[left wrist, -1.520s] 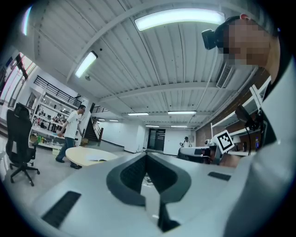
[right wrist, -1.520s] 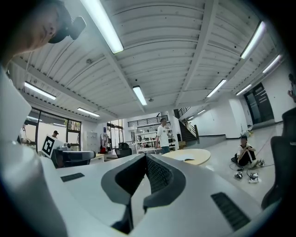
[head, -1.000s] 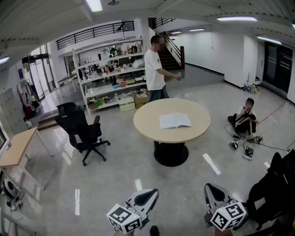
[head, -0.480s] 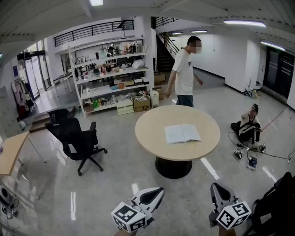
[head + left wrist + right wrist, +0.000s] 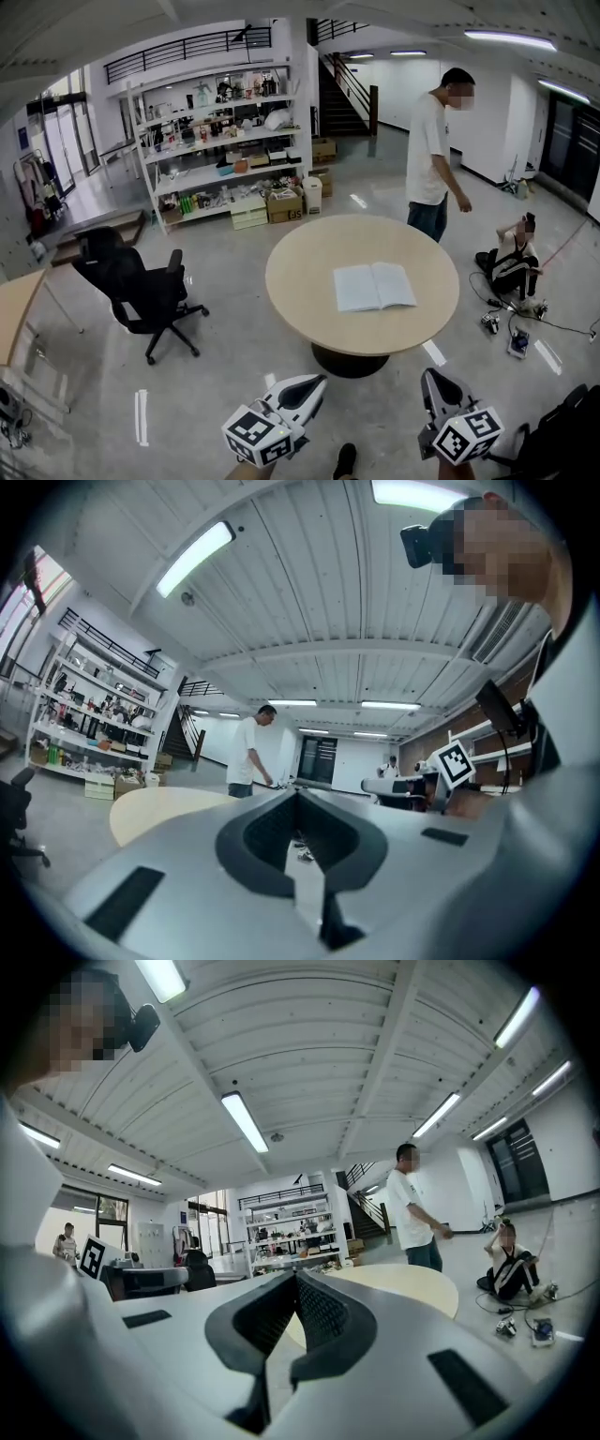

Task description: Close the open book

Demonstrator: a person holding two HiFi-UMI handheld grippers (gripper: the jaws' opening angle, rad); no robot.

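The step in hand is the approach. The open book (image 5: 374,286) lies flat, pages up, on the round desk (image 5: 300,272), right of its centre. Both grippers are well apart from it, held low and level at the bottom of the head view. The left gripper (image 5: 302,392) has its jaws together with nothing between them; the right gripper (image 5: 435,386) is likewise closed and empty.

To do this well, I judge, the person should come up square to the desk's near edge so that one gripper can reach a cover's outer edge. Closed jaws would serve to slip under one half and fold it over the spine. The other gripper could steady the opposite half so the book does not slide on the smooth top.

Against the earlier frames, the desk and book show nearer and larger. The standing person (image 5: 433,155) has walked from the desk's far left to its far right. The office chair (image 5: 131,286) now sits further left.
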